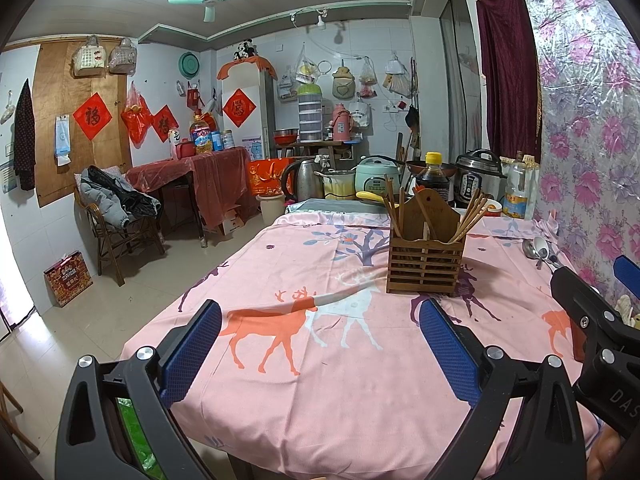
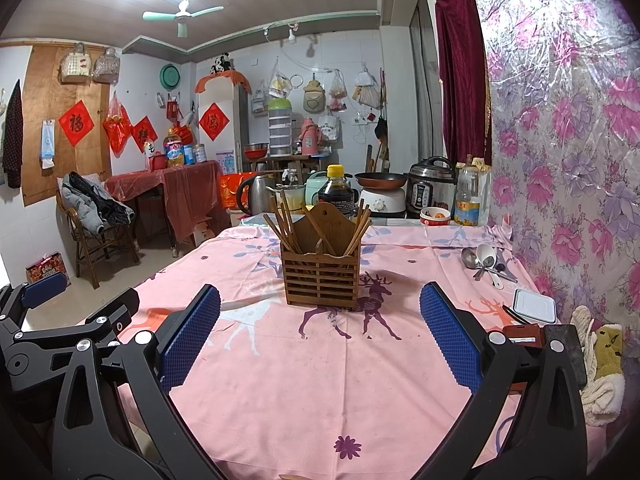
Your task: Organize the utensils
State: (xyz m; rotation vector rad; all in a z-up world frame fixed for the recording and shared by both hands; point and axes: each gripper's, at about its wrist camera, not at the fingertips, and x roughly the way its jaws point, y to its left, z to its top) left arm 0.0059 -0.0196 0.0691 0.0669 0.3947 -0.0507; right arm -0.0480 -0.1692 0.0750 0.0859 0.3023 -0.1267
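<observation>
A wooden slatted utensil holder (image 1: 426, 262) (image 2: 322, 276) stands on the pink deer-print tablecloth (image 1: 320, 380) (image 2: 320, 392), with several wooden chopsticks (image 1: 472, 214) (image 2: 286, 224) leaning in it. A small pile of spoons (image 1: 540, 250) (image 2: 486, 262), metal and white, lies at the right by the floral wall. My left gripper (image 1: 320, 350) is open and empty, low over the near table, left of the holder. My right gripper (image 2: 320, 338) is open and empty, in front of the holder. Each gripper shows at the edge of the other's view.
A white-lidded box (image 2: 534, 306), a dark phone-like object (image 2: 566, 350) and a stuffed toy (image 2: 606, 352) lie at the right edge. Soy sauce bottle (image 2: 336, 192), pressure cooker (image 2: 432, 190), kettle (image 2: 258, 194), oil bottle (image 2: 468, 200) and a small bowl (image 2: 434, 216) crowd the far end.
</observation>
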